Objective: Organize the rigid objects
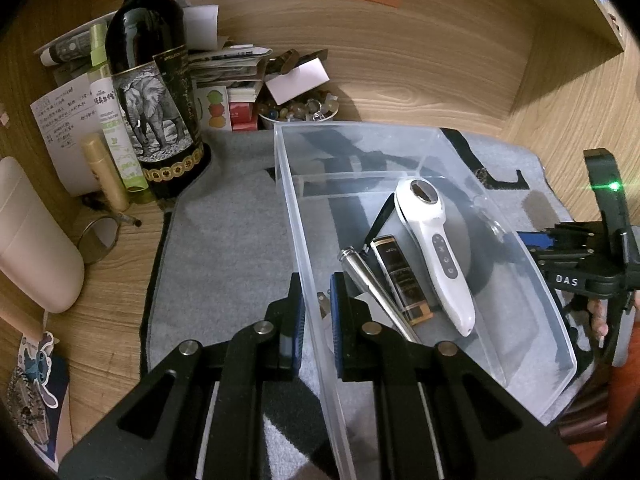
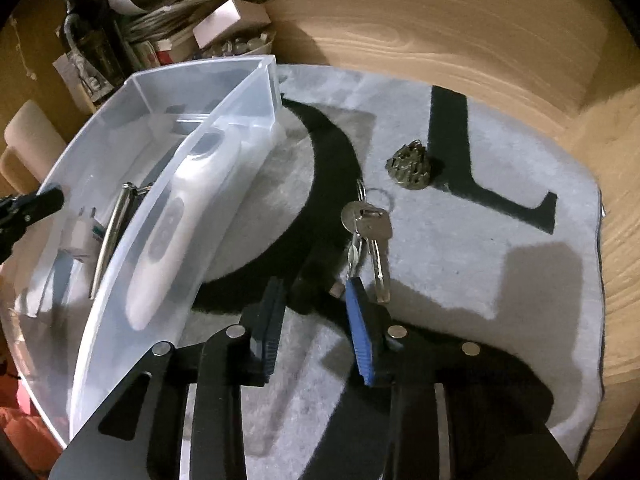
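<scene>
A clear plastic bin point(image 1: 532, 264) stands on a grey mat point(image 1: 224, 240). In it lie a white handheld device point(image 1: 436, 256), a silver tube point(image 1: 372, 284), a black and gold box point(image 1: 402, 280) and a black clip point(image 1: 380, 216). My left gripper point(image 1: 318, 300) is shut on the bin's near left wall. In the right wrist view a key bunch point(image 2: 368, 220) lies on the mat beside the bin point(image 2: 240, 92). My right gripper point(image 2: 314, 304) points down at its near end, and a dark part of the bunch fills the gap between the pads.
A small brassy ornament point(image 2: 410, 170) sits on the mat beyond the keys. A wine bottle point(image 1: 148, 92), spray bottles, a gold tube point(image 1: 106, 176), papers and a bowl of beads point(image 1: 296, 106) crowd the back left. Wooden walls close in behind.
</scene>
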The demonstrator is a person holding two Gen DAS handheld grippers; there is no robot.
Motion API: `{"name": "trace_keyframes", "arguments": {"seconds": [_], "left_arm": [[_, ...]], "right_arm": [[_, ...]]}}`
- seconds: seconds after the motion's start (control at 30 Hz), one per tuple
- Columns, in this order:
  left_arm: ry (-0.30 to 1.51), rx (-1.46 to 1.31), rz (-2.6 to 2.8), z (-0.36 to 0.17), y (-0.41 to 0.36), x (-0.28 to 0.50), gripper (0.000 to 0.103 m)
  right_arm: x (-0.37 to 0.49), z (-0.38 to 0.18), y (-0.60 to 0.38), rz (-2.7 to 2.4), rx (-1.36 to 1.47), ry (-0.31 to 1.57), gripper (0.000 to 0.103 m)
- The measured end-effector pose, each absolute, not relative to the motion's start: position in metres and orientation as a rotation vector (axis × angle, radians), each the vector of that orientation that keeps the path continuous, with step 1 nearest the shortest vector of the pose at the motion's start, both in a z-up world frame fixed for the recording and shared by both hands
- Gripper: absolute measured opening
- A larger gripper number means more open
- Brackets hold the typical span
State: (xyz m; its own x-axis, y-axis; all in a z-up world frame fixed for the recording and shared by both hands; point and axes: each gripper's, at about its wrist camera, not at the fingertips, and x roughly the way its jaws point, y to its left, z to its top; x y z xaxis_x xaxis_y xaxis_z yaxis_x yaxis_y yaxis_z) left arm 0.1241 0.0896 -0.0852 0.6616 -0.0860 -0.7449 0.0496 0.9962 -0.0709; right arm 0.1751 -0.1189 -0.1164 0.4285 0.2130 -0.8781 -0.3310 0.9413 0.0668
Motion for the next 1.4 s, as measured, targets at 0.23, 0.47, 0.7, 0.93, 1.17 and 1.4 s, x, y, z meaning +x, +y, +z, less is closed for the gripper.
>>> {"name": "trace_keyframes", "arguments": {"seconds": [0.23,0.47,0.7,0.93,1.17,1.4], "left_arm": [[0.844,-0.046,-0.077,-0.085,0.089,0.124,0.010],[0.844,-0.047,-0.077,-0.085,0.089,0.124,0.010],[0.844,-0.047,-0.077,-0.085,0.089,0.125,0.010],[0.844,-0.048,-0.076,-0.085,0.089,0.125,0.010],[0.844,-0.047,-0.076,-0.085,0.089,0.125,0.010],[0.843,-0.048,-0.077,-0.085,0.089,0.125,0.010]], "right_arm": [[0.185,-0.121,-0.110,0.352,-0.153,1.084,0.026],[0.192,-0.120,-0.105,0.358,-0.170,1.089,0.026],[0.196,-0.128,-0.098,0.348,-0.201,1.092,0.027],[0.184,-0.119,-0.101,0.341,-0.203,1.053,0.009],[0.168,-0.089,-0.103,0.336,-0.194,0.969,0.009],[0.167,-0.068,-0.101,0.347,-0.194,0.926,0.009]]}}
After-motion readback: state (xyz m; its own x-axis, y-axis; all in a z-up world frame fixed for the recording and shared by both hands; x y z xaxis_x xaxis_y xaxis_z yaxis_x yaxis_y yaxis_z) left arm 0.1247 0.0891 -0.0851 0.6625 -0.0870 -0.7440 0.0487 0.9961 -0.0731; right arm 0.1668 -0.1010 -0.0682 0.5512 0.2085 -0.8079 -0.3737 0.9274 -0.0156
